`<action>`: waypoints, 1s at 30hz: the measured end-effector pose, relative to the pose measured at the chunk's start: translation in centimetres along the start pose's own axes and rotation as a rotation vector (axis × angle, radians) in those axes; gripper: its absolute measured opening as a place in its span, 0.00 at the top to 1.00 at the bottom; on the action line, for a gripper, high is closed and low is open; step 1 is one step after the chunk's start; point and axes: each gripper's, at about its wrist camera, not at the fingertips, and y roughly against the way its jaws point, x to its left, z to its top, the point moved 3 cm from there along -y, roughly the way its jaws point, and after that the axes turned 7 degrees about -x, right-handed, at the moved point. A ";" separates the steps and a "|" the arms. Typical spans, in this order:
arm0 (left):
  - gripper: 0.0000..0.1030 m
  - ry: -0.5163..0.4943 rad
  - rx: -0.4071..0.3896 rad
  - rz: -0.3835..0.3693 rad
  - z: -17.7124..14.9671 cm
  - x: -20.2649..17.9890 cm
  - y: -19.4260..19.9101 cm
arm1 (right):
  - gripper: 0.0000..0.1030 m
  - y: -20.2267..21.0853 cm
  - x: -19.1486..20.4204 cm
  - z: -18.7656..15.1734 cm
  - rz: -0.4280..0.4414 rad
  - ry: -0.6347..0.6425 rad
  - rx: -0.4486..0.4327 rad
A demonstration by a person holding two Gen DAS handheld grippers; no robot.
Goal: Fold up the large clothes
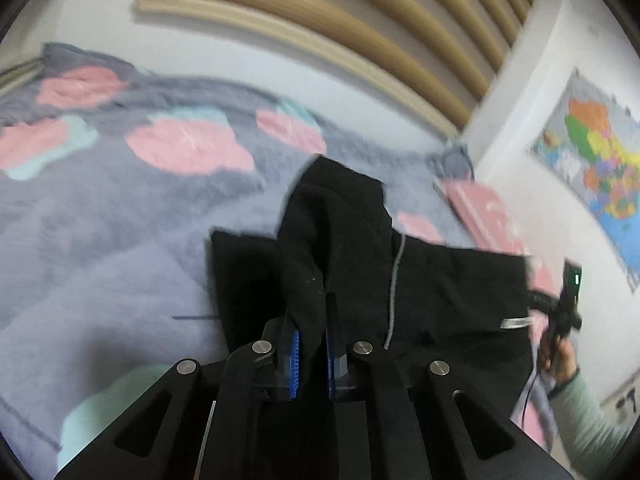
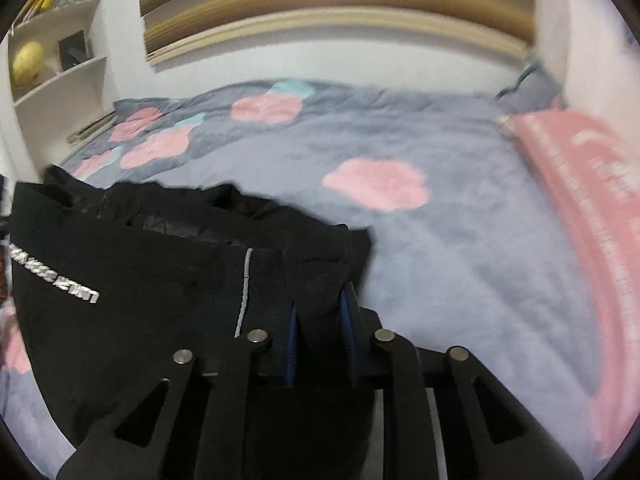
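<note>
A large black garment [image 1: 440,300] with a grey drawstring and a small silver label hangs spread between my two grippers above the bed. My left gripper [image 1: 312,320] is shut on a bunched black fold of it. In the right wrist view the same black garment [image 2: 140,280] shows white lettering and a grey stripe. My right gripper [image 2: 320,312] is shut on its right edge. The right gripper and the hand holding it also show at the far right of the left wrist view [image 1: 560,320].
The bed has a grey-blue blanket [image 2: 440,240] with pink flower shapes. A pink pillow [image 2: 592,200] lies at the right. A slatted wooden headboard [image 2: 320,4] stands behind. A white shelf [image 2: 60,60] is at the left. A map poster [image 1: 600,160] hangs on the wall.
</note>
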 end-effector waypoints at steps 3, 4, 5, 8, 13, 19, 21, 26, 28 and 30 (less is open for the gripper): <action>0.91 0.064 -0.099 -0.001 2.3 -0.3 2.5 | 0.82 2.2 -0.1 3.1 -0.081 0.008 -0.074; 0.91 0.075 -0.123 0.007 3.0 -0.5 2.9 | 0.83 2.5 -0.1 4.1 -0.101 0.005 -0.091; 0.91 0.077 -0.141 0.028 3.7 -0.7 3.0 | 0.83 2.6 -0.1 5.0 -0.120 0.003 -0.100; 0.91 0.106 -0.126 0.140 5.0 -0.3 1.0 | 0.84 0.6 -0.4 7.0 -0.174 -0.009 -0.069; 0.91 0.168 0.054 0.341 2.1 4.0 -6.1 | 0.84 -7.7 -1.1 3.8 -0.199 -0.049 0.137; 0.85 0.220 0.180 0.376 -2.6 7.4 -11.0 | 0.79 -13.9 -0.9 -2.1 -0.151 -0.096 0.275; 0.77 0.184 0.190 0.401 -2.3 7.4 -11.2 | 0.75 -14.1 -0.8 -2.2 -0.166 -0.088 0.273; 0.51 0.182 0.127 0.380 -1.6 7.4 -7.8 | 0.66 -12.2 -0.7 -1.5 -0.134 -0.101 0.241; 0.51 0.235 0.062 0.304 -1.1 7.7 -5.0 | 0.47 -9.3 -0.5 -0.6 -0.089 -0.119 0.177; 0.51 0.231 0.042 0.295 -0.4 7.1 -2.7 | 0.26 -5.3 0.3 0.7 -0.052 -0.115 0.068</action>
